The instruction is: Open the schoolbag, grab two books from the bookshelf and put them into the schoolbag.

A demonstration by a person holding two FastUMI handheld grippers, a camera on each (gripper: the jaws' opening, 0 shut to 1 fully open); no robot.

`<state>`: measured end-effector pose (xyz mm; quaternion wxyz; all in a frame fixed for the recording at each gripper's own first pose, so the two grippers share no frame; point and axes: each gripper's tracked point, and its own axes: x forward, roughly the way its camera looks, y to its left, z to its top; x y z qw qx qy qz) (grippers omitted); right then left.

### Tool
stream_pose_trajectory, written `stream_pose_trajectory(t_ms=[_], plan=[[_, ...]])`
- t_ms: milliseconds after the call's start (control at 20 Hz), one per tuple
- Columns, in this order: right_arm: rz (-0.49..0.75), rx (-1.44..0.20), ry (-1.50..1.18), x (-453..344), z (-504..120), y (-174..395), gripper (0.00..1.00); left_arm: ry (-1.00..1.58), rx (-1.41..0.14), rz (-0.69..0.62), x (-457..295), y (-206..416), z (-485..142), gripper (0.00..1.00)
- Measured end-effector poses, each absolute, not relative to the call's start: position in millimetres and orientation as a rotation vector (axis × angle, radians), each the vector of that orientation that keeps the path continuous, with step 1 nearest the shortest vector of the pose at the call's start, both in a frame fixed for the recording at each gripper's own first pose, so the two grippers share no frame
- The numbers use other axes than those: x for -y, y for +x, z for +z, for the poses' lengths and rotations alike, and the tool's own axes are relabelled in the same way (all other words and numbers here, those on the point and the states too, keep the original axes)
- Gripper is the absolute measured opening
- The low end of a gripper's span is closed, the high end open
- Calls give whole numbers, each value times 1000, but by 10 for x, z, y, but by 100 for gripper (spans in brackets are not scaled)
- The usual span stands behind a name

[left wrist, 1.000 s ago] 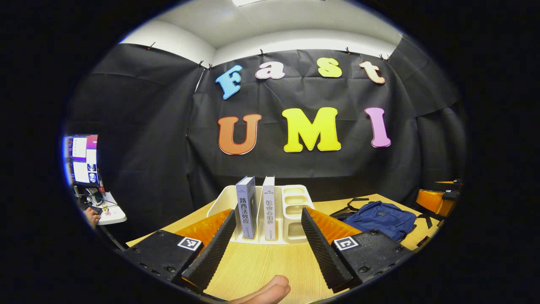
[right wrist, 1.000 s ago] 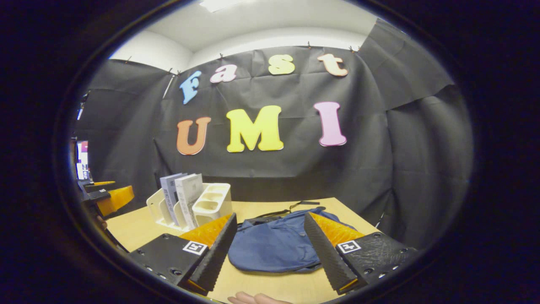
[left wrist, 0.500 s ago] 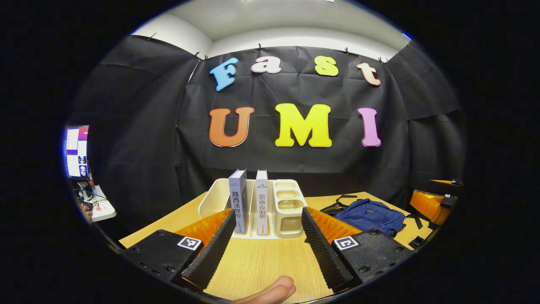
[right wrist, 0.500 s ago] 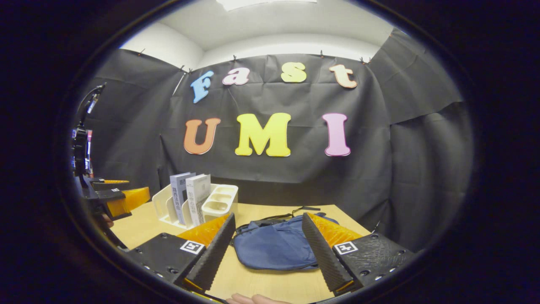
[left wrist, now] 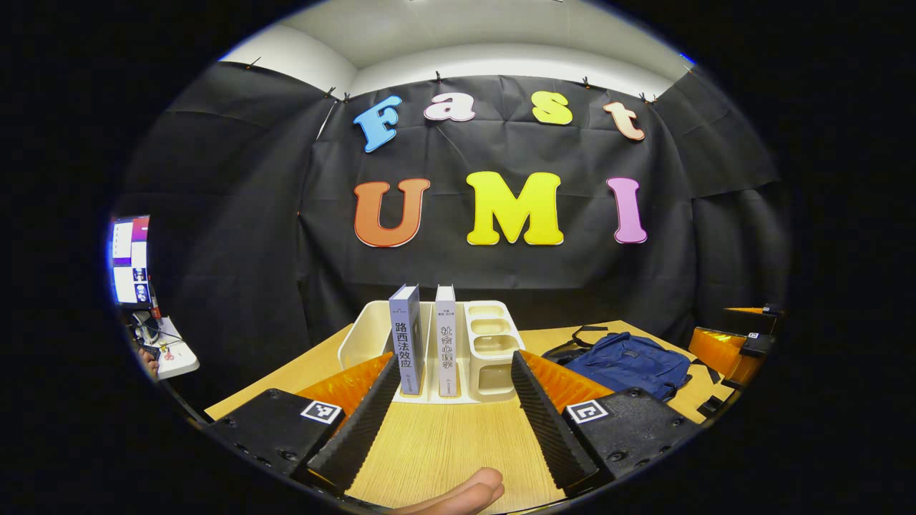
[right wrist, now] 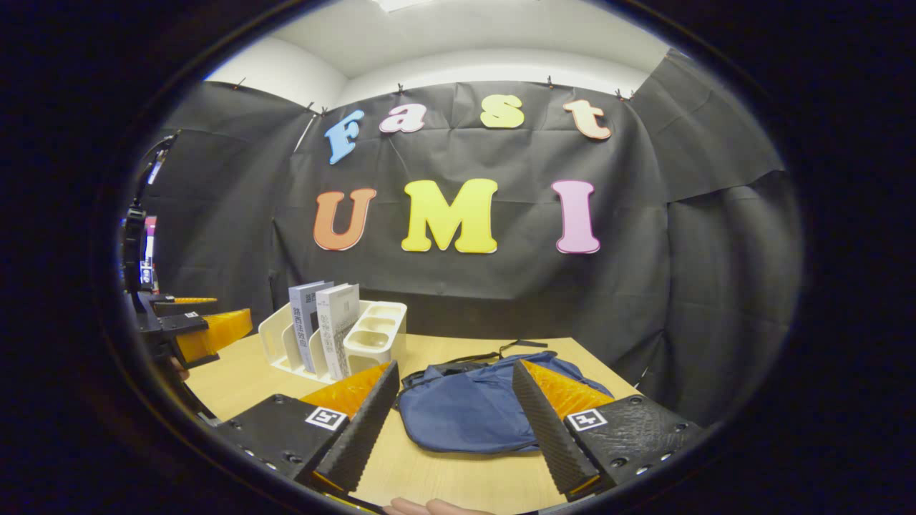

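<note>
Blue schoolbag [right wrist: 472,411] lies flat on the wooden surface [left wrist: 444,450], right ahead of the right tongs [right wrist: 451,422], which are spread wide with nothing in them. Two books [left wrist: 426,347] stand upright in the white bookshelf [left wrist: 361,336], facing the left tongs [left wrist: 451,418], also spread and empty

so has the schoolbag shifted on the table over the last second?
No. The schoolbag lies flat right of the bookshelf with the same gap; the small change in framing is camera motion, since bookshelf and wall shift with it.
</note>
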<state>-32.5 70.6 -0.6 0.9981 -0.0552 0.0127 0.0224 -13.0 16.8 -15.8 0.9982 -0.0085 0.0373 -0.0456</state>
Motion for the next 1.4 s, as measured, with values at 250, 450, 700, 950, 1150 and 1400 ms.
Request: stream_pose_trajectory(t_ms=[250, 450, 700, 950, 1150, 1400], plan=[[98, -102, -65, -994, -309, -95, 96, -2, -84, -98, -139, -112, -197, 98], [110, -189, -55, -1091, -600, 163, 98, 14, -87, -98, -165, -82, -227, 98], [72, -302, -90, -1092, -1034, 570, 96, 32, -137, -67, -302, 86, -451, 98], [36, -371, -255, -1211, -1408, 918, 96, 39, -170, -48, -460, 222, -582, 98], [38, -447, -355, -1365, -1723, 1062, 98, -8, -166, -29, -595, 248, -573, 98], [-63, -490, -600, -1283, -1933, 1217, 94, -28, -177, -25, -633, 276, -619, 98]])
